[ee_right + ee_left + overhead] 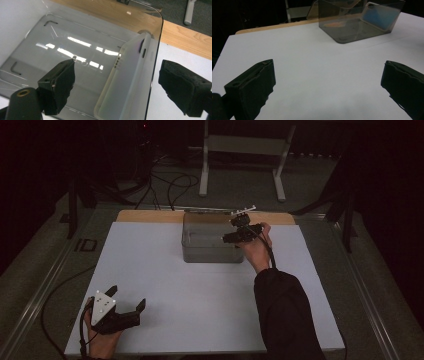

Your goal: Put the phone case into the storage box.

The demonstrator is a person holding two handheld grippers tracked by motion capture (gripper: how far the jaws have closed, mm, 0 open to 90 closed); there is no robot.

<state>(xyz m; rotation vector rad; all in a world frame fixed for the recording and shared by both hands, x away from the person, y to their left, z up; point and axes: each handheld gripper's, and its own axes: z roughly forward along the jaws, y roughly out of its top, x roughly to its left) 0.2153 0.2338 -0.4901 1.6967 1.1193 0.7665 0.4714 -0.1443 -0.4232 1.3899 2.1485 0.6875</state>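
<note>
A clear smoky plastic box (210, 251) stands at the back middle of the white sheet (200, 300). A translucent phone case (125, 85) leans upright against the box's right inside wall and looks bluish through the box in the left gripper view (379, 15). My right gripper (231, 229) hovers open over the box's right end. One jaw is inside the box and the other outside its wall, with the case and wall between them and no contact (117, 67). My left gripper (127, 297) rests open at the sheet's near left corner, with nothing between its jaws (329, 66). It points toward the box (357, 25).
A wooden board edge (150, 216) shows behind the sheet. Past the table stand a grey metal frame (240, 145) and loose cables (170, 185) on the floor. Metal rails (45, 290) run along the table's sides. Open sheet lies between the left gripper and the box.
</note>
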